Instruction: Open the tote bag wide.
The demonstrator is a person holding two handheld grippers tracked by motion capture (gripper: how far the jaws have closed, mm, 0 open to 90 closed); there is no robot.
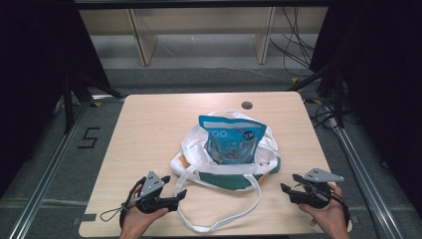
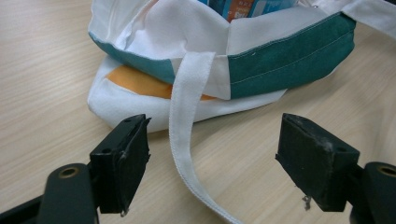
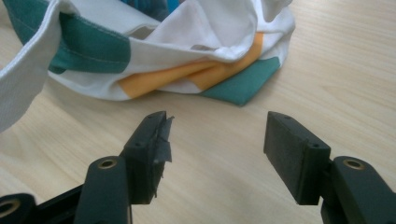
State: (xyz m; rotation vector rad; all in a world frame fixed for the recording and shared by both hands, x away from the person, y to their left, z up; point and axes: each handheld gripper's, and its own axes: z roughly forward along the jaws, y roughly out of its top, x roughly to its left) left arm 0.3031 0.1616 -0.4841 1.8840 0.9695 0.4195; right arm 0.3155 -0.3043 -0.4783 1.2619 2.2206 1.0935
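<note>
The blue pouch (image 1: 230,139) already stands in the bag (image 1: 226,167) mid-table, while both grippers, left (image 1: 175,188) and right (image 1: 288,183), wait empty and agape near the front edge, nothing evidently left.

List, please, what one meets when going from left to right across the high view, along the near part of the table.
Left tool → loop of the bag's white strap → right tool. Both tools are open and hold nothing; the tote bag with the blue packet lies farther back, between them.
</note>
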